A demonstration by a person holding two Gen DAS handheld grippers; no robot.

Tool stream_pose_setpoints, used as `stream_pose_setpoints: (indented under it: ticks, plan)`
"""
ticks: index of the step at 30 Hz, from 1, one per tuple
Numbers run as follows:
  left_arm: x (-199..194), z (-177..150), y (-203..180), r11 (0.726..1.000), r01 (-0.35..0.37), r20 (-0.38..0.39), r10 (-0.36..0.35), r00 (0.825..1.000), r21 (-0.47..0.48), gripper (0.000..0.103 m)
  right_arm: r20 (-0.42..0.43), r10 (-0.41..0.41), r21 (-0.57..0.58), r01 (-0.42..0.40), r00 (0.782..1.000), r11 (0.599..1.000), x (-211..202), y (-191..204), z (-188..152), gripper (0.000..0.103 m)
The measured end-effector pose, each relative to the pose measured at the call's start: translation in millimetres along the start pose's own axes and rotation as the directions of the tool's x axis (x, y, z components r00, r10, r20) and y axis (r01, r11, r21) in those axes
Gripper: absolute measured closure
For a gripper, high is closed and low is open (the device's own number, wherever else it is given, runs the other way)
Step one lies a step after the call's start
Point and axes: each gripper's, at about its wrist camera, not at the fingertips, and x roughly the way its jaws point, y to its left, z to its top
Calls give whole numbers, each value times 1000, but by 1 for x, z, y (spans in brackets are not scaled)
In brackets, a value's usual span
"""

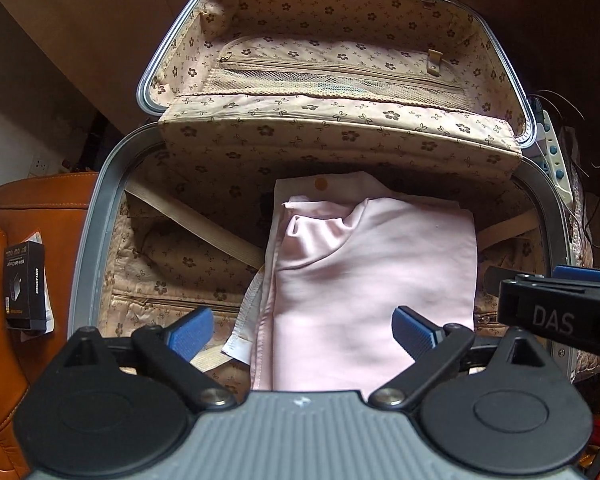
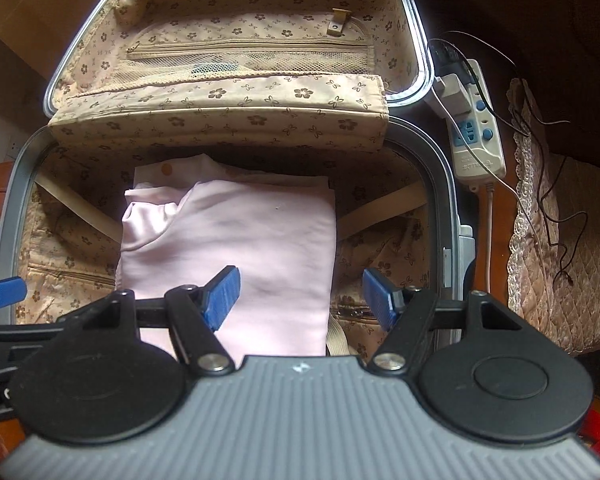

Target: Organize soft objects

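A folded pale pink garment (image 1: pixel 372 272) (image 2: pixel 236 240) lies in the bottom half of an open suitcase (image 1: pixel 100 208) (image 2: pixel 24 168) with flower-print lining. Under it shows a white cloth with an orange dot (image 1: pixel 320 183) (image 2: pixel 166 168). My left gripper (image 1: pixel 302 330) is open above the garment's near edge, nothing between its blue pads. My right gripper (image 2: pixel 300 298) is also open, its left pad over the pink cloth, its right pad over the lining. The right gripper's black body (image 1: pixel 560 312) shows at the right of the left wrist view.
The suitcase lid (image 1: pixel 340 40) (image 2: pixel 236 20) stands open behind, with a zipped mesh pocket. A white power strip (image 2: pixel 476 120) with cables lies right of the case. A quilted cover (image 2: pixel 560 260) is further right. A tan leather seat (image 1: pixel 36 216) and a black box (image 1: pixel 26 284) are left.
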Motion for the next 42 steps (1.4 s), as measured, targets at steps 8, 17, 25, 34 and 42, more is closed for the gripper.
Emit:
stream_pose_setpoints:
  ticks: [8,17,25,34,42]
  plan:
    - [-8,6,-8,999,-49,10,49,999,-16,4,7,12,-16,-12,1000,1000,-4,-2,10,27]
    - [-16,6,-17,992,-120,22,121,992,-23,4,4,28,-31,-28,1000,999,-7,-7,10,27]
    - [-23,0,-24,989,-143,18,144,989,-46,4,-5,57,-50,-58,998,997,-4,-13,4,27]
    - [-29,-9,-32,983,-176,15,177,984,-61,4,-12,92,-80,-93,996,993,-5,-15,-7,27]
    - [-36,-20,-33,978,-197,9,198,980,-62,4,-19,114,-85,-115,993,990,-8,-15,-21,27]
